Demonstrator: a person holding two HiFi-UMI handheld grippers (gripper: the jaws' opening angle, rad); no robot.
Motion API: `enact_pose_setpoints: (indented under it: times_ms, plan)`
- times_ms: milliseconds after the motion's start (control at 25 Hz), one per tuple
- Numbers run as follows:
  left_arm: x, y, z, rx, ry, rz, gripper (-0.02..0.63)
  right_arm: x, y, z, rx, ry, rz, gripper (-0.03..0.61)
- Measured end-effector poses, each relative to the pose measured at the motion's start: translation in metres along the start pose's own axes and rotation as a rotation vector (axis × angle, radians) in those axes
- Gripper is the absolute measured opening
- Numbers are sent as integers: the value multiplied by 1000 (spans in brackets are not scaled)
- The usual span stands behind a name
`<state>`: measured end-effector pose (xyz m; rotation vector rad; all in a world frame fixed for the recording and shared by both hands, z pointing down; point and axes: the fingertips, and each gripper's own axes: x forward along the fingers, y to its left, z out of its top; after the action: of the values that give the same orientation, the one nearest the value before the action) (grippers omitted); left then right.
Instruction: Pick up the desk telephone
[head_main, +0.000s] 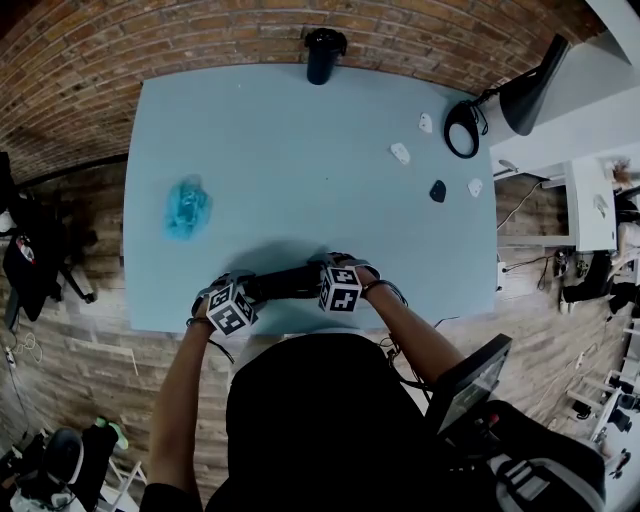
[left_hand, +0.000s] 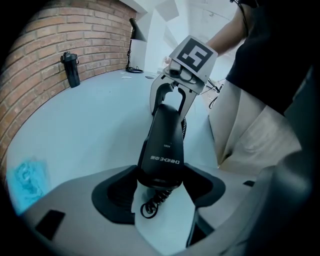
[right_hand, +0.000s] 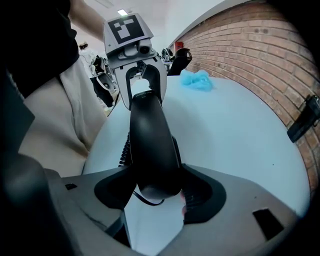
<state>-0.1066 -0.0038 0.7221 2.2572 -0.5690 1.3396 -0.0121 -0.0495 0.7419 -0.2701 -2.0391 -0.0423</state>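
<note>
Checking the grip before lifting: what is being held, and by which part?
The black telephone handset, one end between each gripper's jaws: left gripper, right gripper.

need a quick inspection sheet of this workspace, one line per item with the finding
surface: pale blue tabletop, no damage seen
job's things: black telephone handset near the table's near edge, spanning both grippers; no phone base seen
clutter: crumpled light blue wad at left; black cylindrical bottle at far edge; small white pieces and a small black piece at right
grippers: left gripper and right gripper each have their pads against one end of the handset
cables: black coiled cord runs from the handset's end at the left gripper
surroundings: brick wall; black desk lamp at right
</note>
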Motion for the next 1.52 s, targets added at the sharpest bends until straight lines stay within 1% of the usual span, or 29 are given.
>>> enact_pose_setpoints:
  times_ms: [200,320,400,480,640,840,1040,1200,1520]
  plan:
    - [1,-1,1,46,34,25,310,-1,1,-1,9,-8,1,275]
    - [5,0,-2,56,61,61,315,-1,1,0,11,-12,0,273]
    - [14,2,-4,25,79,87,320,-1,0,1,13,-12,-2,273]
    - [22,2,-5,-31,70,98,327,0,-1,0,14,-12,-8,273]
    - [23,2,-5,-38,46,128,330,-1,0,0,20,-15,-4,275]
    - [22,0,-3,-23,28,113,328,-1,0,1,24,-21,-5,275]
    - [23,0,-2,-21,26,106,328,-2,0,0,35,-22,-10,275]
    - [19,4,-10,-22,35,115,328,4,-1,7,35,-33,-12,276]
    - [25,0,-4,-29,41,118,328,0,2,-3,38,-5,-8,276]
